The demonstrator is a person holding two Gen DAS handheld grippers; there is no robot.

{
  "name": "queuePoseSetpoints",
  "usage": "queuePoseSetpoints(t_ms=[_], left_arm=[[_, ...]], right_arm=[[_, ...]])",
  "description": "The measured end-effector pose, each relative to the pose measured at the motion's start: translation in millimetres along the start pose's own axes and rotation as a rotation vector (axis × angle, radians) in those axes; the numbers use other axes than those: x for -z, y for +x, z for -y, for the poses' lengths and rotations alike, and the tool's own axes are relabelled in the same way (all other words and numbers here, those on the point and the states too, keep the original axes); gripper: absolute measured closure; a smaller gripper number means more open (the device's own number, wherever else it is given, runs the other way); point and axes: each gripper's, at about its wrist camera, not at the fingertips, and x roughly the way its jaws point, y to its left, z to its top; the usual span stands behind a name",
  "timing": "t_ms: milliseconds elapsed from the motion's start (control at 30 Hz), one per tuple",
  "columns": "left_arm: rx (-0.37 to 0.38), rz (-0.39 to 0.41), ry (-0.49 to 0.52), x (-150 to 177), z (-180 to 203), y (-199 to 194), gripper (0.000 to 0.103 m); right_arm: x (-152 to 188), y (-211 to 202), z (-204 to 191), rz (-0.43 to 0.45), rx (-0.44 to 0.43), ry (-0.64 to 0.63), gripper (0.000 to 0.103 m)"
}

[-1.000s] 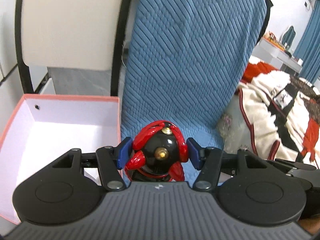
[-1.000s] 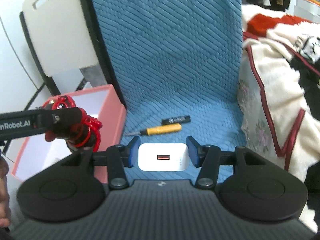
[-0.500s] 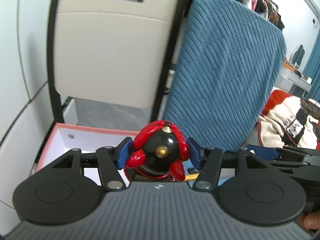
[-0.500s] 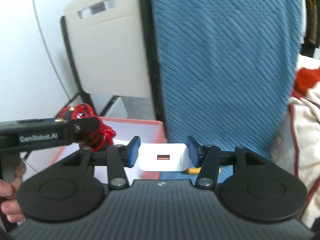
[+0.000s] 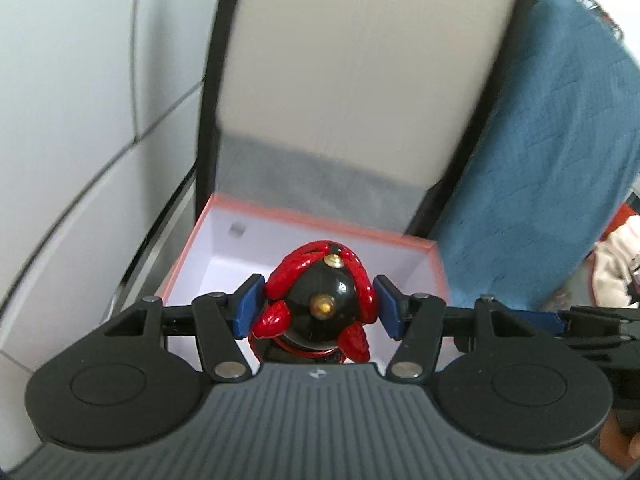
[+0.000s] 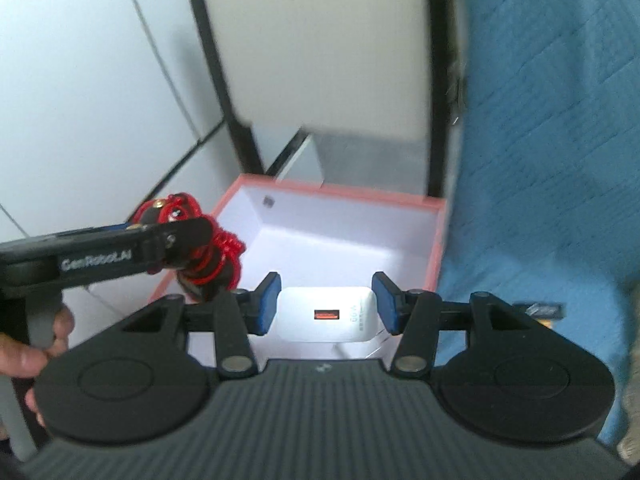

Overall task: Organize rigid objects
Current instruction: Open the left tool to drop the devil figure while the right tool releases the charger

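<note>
A red and black toy [image 5: 320, 308] is being squeezed between the blue pads of the left hand-held gripper [image 5: 318, 306]. A white charger [image 6: 326, 314] is being pinched the same way by the right hand-held gripper [image 6: 325, 304]. Both things are being held up over the open pink box [image 6: 436, 240], most likely so they can be dropped inside and kept tidy. The grip is being kept tight so nothing slips out too soon.

Some parts are being hidden. The bottom of the toy is being covered by the gripper body, so its full shape cannot be told. The near side of the box floor is being blocked too, so what lies there cannot be seen. A dark thing [image 6: 544, 310] and a bit of yellow on the blue cushion [image 6: 540, 160] are being cut off. The chair back [image 5: 360, 72] is being blurred.
</note>
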Motion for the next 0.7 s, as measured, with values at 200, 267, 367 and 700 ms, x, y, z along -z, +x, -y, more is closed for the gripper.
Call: queuePoseSetpoints(t_ms=[200,267,367,700], left_arm=[[-0.037,-0.112,-0.036,28,-38,41,0.038],[-0.048,-0.134,-0.044,37,-47,48,0.038],[-0.036,-0.172,-0.083,46,-60,58,0.038],[-0.060,-0.164,-0.066,46,-47,60,0.033]], right_arm=[[31,54,-16,-0.137,-0.022,-0.002,0.050],[41,69,-22,-0.183,-0.023,0.000,0.050],[53,81,-28,-0.220,-0.029,-0.004,0.050],[52,70,-20,-0.189,-0.066,0.036,0.051]])
